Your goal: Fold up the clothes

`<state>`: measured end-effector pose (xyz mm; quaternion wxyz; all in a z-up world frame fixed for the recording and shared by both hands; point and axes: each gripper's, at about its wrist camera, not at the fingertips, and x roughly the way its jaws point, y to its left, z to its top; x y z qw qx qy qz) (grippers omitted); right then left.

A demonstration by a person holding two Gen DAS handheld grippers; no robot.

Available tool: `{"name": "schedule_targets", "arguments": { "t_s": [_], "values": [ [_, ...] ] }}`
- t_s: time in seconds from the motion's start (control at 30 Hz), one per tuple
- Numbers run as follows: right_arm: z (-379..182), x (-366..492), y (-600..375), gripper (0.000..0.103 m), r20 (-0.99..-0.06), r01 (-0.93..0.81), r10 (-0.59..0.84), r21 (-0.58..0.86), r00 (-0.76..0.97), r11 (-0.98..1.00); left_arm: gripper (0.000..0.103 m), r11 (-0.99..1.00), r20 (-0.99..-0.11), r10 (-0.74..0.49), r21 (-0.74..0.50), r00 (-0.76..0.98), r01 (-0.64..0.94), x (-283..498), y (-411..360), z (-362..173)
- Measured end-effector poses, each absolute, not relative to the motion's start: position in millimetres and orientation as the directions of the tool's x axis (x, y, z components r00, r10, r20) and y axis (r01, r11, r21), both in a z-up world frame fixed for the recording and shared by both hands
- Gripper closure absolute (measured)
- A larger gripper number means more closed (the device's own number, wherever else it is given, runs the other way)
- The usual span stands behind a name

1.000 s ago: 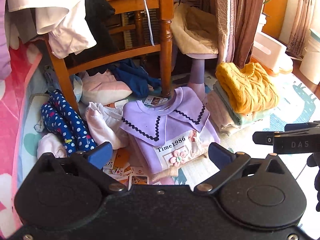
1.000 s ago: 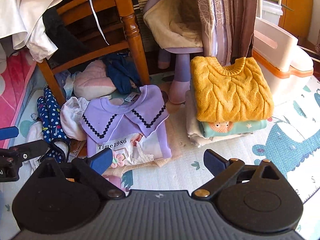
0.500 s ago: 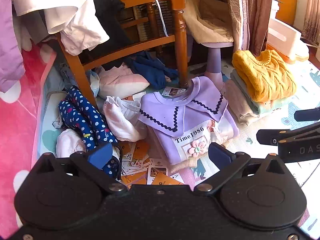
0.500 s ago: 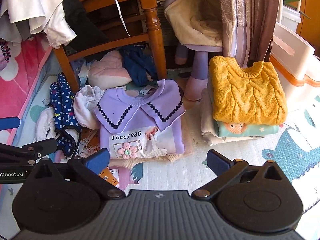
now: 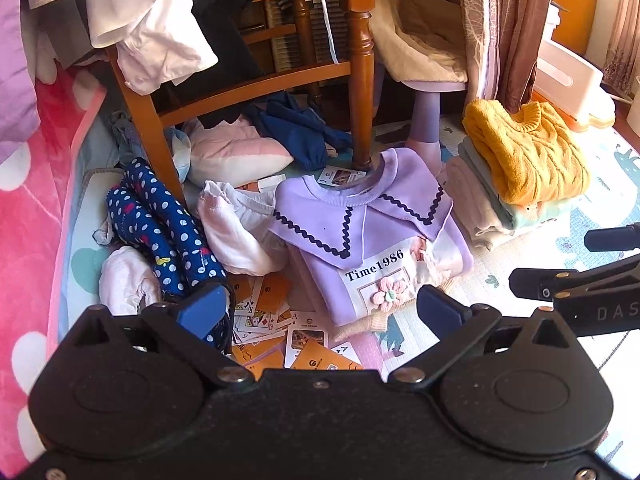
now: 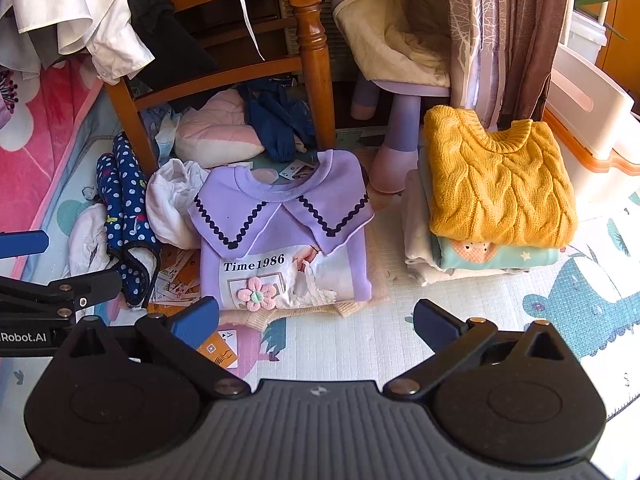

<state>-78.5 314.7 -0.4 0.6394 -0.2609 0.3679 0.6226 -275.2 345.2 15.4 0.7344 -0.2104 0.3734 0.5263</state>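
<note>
Left gripper: your left gripper [image 5: 322,306] is spread wide with nothing between its blue pads, and it hangs above the floor mat.
Right gripper: your right gripper [image 6: 316,322] is spread wide too and holds nothing.
Folded top: the folded purple top with the wavy dark trim and the words "Time1986" [image 6: 280,236] lies flat on the soft play mat with animal pictures [image 6: 360,344], just ahead of both grippers. From your right gripper it sits ahead and a bit to the left.
Folded pile: the yellow cable-knit sweater [image 6: 496,188] lies on top of a pile of folded clothes, ahead and to the right of your right gripper, near the purple top but not touching it.
Loose clothes: the dark blue cloth with white dots [image 5: 164,232] and the crumpled white cloth [image 5: 236,232] lie ahead and to the left of your left gripper, just beside the purple top.
Cards: orange and white playing cards [image 5: 276,320] lie spread on the mat between your left gripper's pads.
Chair: the brown wooden chair [image 6: 312,52] stands behind the purple top, with white clothes hanging off it.
</note>
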Motion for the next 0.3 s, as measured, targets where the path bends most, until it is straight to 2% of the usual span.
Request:
{"name": "schedule_targets", "arguments": {
  "t_s": [0.3],
  "values": [
    [-3.0,-79.9,315.9,0.0,-0.803,-0.988,0.595,0.122,-0.043,0.093,0.0,0.339,-0.764,0.621,0.061,0.175,-0.939,-281.2,346.4,17.2]
  ]
}}
